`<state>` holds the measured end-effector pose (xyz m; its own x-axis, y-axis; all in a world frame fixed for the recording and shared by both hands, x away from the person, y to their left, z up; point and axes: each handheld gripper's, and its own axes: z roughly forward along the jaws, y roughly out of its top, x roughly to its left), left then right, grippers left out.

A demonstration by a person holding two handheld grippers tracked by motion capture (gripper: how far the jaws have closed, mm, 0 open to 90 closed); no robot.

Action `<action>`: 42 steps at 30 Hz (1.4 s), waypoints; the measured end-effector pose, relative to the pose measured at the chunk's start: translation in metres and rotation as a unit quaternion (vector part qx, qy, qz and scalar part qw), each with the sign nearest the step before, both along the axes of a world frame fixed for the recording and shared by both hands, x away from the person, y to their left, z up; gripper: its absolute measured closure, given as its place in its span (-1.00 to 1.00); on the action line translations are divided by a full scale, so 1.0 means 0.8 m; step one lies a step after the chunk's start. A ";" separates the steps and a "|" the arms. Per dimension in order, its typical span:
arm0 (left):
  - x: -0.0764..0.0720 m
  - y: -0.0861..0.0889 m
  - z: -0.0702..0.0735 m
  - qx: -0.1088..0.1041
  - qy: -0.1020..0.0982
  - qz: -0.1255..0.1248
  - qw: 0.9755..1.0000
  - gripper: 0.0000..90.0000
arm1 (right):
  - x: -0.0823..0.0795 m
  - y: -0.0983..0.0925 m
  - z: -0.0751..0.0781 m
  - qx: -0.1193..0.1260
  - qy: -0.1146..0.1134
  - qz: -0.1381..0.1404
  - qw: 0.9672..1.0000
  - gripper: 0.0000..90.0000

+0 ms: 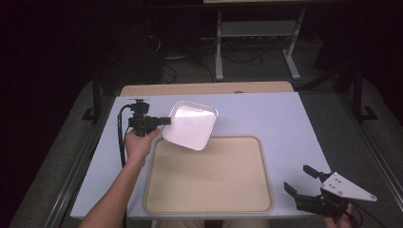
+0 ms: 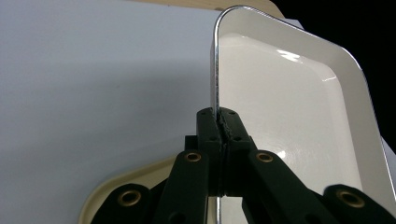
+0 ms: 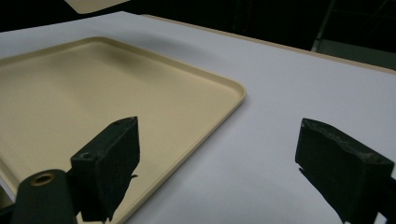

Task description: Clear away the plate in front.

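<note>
Two grippers in play over the desk (image 1: 285, 118), which carries a pale sheet. Left gripper (image 1: 167, 120): jaws pressed together on the metal rim of the white tray (image 1: 191, 125), pinching it at the tray's left edge. In the left gripper view the rim (image 2: 215, 70) runs straight up out of the closed pads, with the tray's glossy white inside (image 2: 289, 116) to the right of it. White tray is held tilted, lifted off the desk, over the far left corner of the beige tray (image 1: 209, 175); its lower edge overlaps that corner in the high view. Whether the two touch, cannot tell. Beige tray lies flat at the near edge of the desk, centre. Right gripper (image 1: 298, 178): jaws spread wide, nothing between them, at the near right corner of the desk, just beside the beige tray's right edge (image 3: 233, 88).
</note>
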<state>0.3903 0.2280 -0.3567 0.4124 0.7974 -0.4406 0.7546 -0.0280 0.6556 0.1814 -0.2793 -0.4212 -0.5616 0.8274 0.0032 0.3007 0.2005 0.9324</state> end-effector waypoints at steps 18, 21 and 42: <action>-0.035 -0.005 -0.025 0.020 0.016 -0.024 0.999 0.97 | 0.000 0.000 0.000 0.001 0.001 0.000 1.000 -0.71; -0.041 -0.010 -0.033 0.018 0.023 -0.030 0.999 0.97 | 0.000 0.000 0.000 0.001 0.001 0.001 1.000 -0.71; -0.073 -0.039 -0.087 0.054 0.079 -0.027 0.995 0.97 | 0.000 0.000 0.000 0.000 0.004 0.001 1.000 -0.71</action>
<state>0.3317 0.1967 -0.4263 0.3877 0.8220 -0.4171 0.8440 -0.1345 0.5192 0.1816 -0.2794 -0.4216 -0.5628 0.8265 0.0084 0.3080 0.2003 0.9301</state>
